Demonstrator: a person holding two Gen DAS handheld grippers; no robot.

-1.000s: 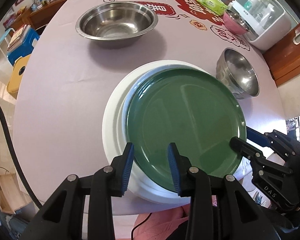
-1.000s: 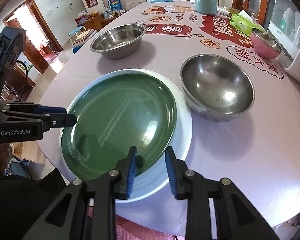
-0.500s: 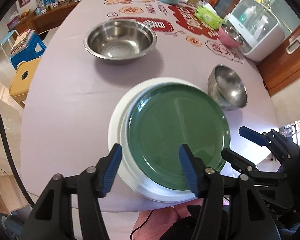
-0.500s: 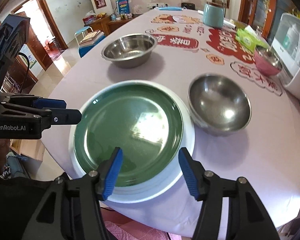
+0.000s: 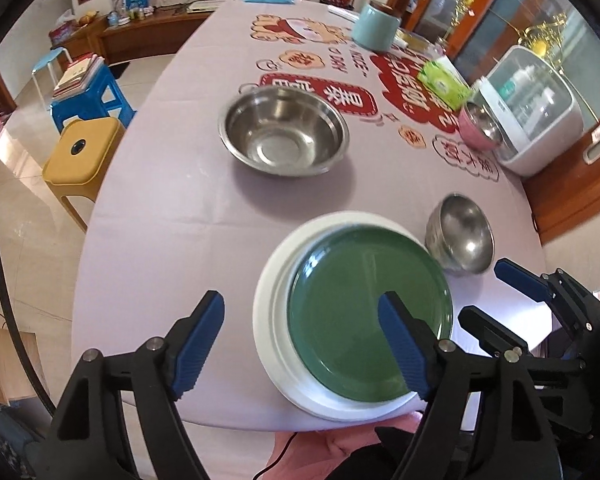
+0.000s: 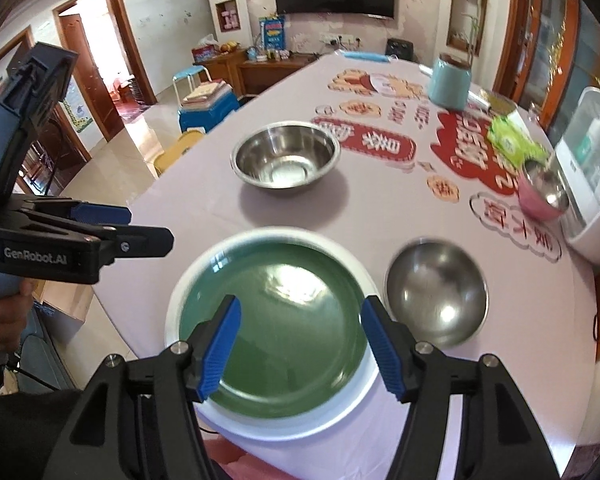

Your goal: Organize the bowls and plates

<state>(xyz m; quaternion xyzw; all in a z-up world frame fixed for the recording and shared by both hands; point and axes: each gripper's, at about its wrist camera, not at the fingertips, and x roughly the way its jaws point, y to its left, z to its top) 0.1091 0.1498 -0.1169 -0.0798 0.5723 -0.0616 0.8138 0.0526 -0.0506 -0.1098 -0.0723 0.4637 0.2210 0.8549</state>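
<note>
Plates sit stacked at the near edge of the bench (image 5: 172,208), which is covered in a pale lilac cloth with red printed patches: a round dark green plate (image 5: 364,312) lies inside a larger white plate (image 5: 272,320), filling most of it so that only the white rim shows around it. Just beside the stack stands a small round stainless-steel bowl (image 5: 460,238), upright and empty. Farther back, well apart from the stack, a wide stainless-steel bowl (image 5: 283,134) also stands empty. Near the far side a small pink bowl with a steel lining (image 5: 480,126) sits next to a white appliance with a clear dome (image 5: 536,120); what the pink bowl holds cannot be told. A green packet (image 5: 444,82) and a pale blue canister (image 5: 376,26) lie beyond.

The left gripper (image 5: 300,338) hangs above the near rim of the stack, its blue-padded jaws opening wide, touching nothing and holding nothing. The right gripper (image 6: 300,344) hangs over the green plate in the same way, jaws opening, nothing gripped between them.
</note>
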